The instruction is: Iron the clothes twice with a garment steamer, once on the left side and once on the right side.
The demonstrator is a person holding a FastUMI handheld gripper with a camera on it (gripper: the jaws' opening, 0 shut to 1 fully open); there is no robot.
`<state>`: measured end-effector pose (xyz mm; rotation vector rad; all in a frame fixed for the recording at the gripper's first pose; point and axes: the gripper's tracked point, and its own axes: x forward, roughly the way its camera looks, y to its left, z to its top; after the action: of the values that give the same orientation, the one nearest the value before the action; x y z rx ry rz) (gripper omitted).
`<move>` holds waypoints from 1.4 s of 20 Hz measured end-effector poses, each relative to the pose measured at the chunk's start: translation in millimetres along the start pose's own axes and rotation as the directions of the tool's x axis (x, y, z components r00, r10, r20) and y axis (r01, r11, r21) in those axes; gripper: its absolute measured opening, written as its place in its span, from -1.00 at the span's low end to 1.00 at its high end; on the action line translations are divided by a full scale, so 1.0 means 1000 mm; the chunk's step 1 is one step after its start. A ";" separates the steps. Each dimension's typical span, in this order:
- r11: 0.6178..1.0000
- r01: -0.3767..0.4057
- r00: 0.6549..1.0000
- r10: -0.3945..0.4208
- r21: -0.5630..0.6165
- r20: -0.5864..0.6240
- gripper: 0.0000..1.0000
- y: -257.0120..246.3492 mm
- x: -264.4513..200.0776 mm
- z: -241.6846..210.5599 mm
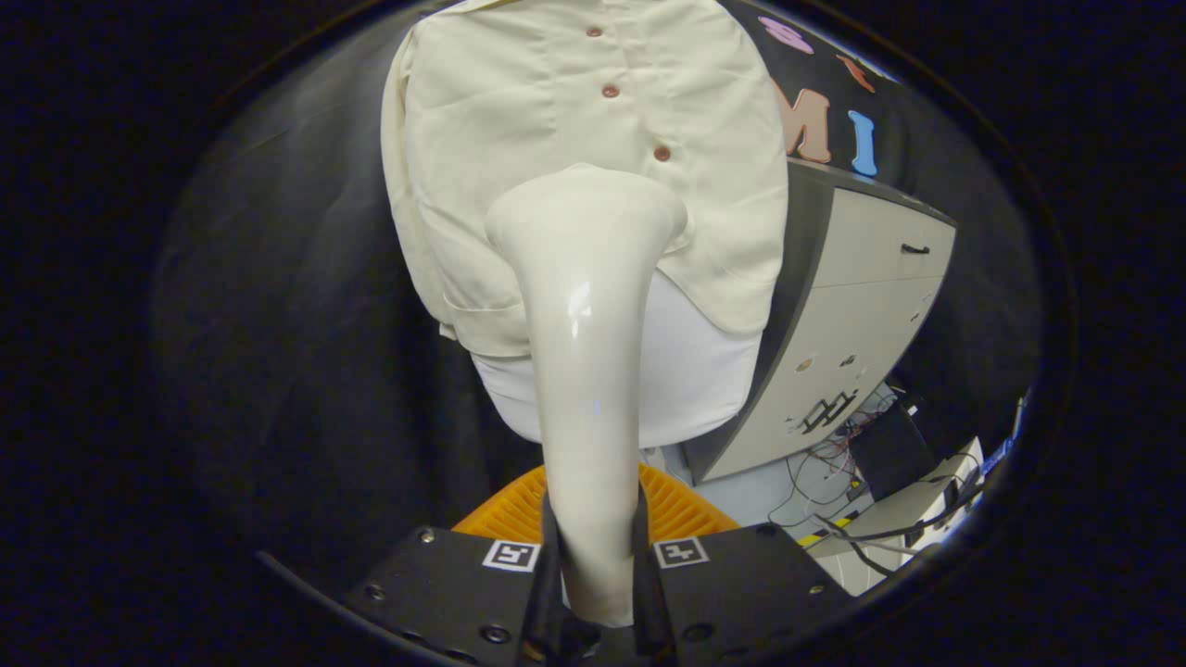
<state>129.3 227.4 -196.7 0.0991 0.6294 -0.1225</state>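
A cream short-sleeved shirt [593,157] with reddish buttons hangs on a white torso form [690,371] straight ahead. My gripper [593,565] is shut on the handle of a glossy cream garment steamer [584,352], both fingers pressing on its sides. The steamer's flared head points at the shirt's lower front, just below the lowest button and near the placket. Whether the head touches the cloth I cannot tell. The steamer hides the middle of the hem.
A grey cabinet [862,315] with drawers stands close to the right of the shirt. Loose cables and boxes [871,482] lie on the floor below it. An orange ribbed object [519,514] sits under the steamer, just beyond my fingers. Black cloth hangs to the left.
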 end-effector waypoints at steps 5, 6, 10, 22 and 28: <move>0.999 0.034 0.991 -0.038 0.033 0.125 -0.39 -0.023 -0.043 0.053; 0.999 0.030 0.987 -0.034 0.030 0.157 -0.39 -0.024 -0.051 0.067; 0.999 0.033 0.953 -0.042 0.036 0.299 -0.39 -0.029 -0.084 0.114; 1.000 -0.023 0.890 0.011 0.020 0.456 -0.40 -0.049 -0.091 0.245; 0.998 -0.053 0.861 0.060 -0.029 0.504 -0.40 -0.038 -0.077 0.294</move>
<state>232.3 158.7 83.3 0.0670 0.0988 -0.0819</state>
